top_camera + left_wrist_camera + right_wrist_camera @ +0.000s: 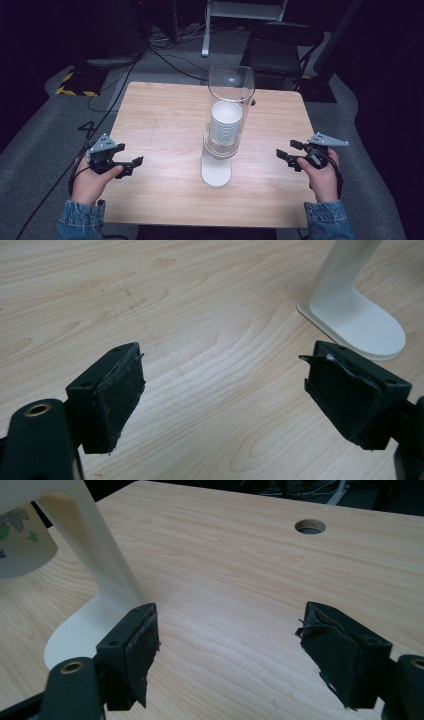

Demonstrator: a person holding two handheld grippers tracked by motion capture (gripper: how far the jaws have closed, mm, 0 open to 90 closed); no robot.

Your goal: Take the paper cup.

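The cup dispenser (222, 135) stands in the middle of the table (165, 120), between the two grippers and well apart from both. It is a clear tube on a white stand, with a stack of paper cups (226, 120) inside; the lowest cup seems to show at the bottom opening, but the high view is too small to be sure. In the left gripper view the white foot (357, 322) of the stand lies ahead of the jaws and toward the right one. In the right gripper view the stand (95, 555) rises just past the left jaw, with a flower-printed cup (22, 542) beside it.

The left gripper (127, 167) and the right gripper (290, 155) both have their jaws wide apart and hold nothing.

The dispenser is tall on a narrow foot, so I judge that a sideways pull on a cup could tip it, and a hard squeeze could crush the thin paper.

Both hands rest low near the table's side edges, jaws pointing inward to the dispenser.
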